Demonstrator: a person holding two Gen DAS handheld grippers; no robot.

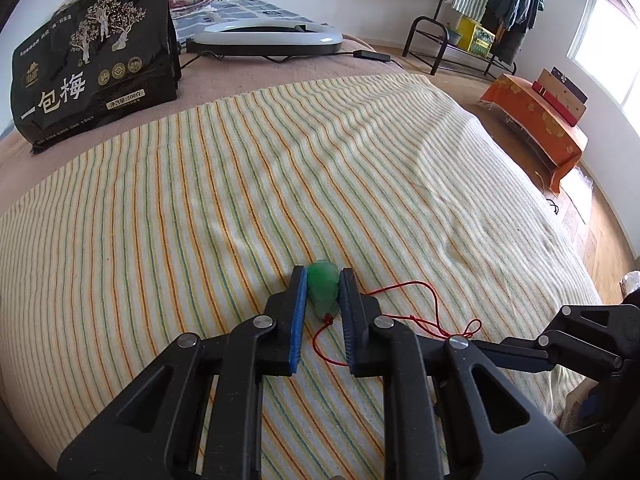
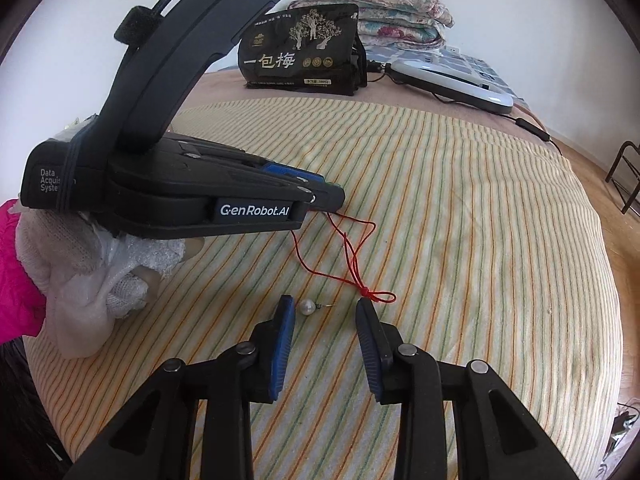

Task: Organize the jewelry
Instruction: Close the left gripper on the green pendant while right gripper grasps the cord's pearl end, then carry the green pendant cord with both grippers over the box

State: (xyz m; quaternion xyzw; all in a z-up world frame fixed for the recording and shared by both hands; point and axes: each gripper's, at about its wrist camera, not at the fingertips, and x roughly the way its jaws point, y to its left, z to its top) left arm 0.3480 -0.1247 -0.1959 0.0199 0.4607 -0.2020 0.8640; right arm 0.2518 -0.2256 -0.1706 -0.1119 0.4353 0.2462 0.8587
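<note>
fingers [image 1: 298, 312] of "genrobot.ai" left gripper [image 1: 323, 276] pinch green pendant [image 1: 322, 286].

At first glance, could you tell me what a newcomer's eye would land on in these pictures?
Probably the green jade pendant on its red cord, clamped between the left gripper fingers low over the striped blanket. Next, the small pearl earring lying between the open fingers of the right gripper. At the back stands a black snack bag beside a white ring light.
</note>
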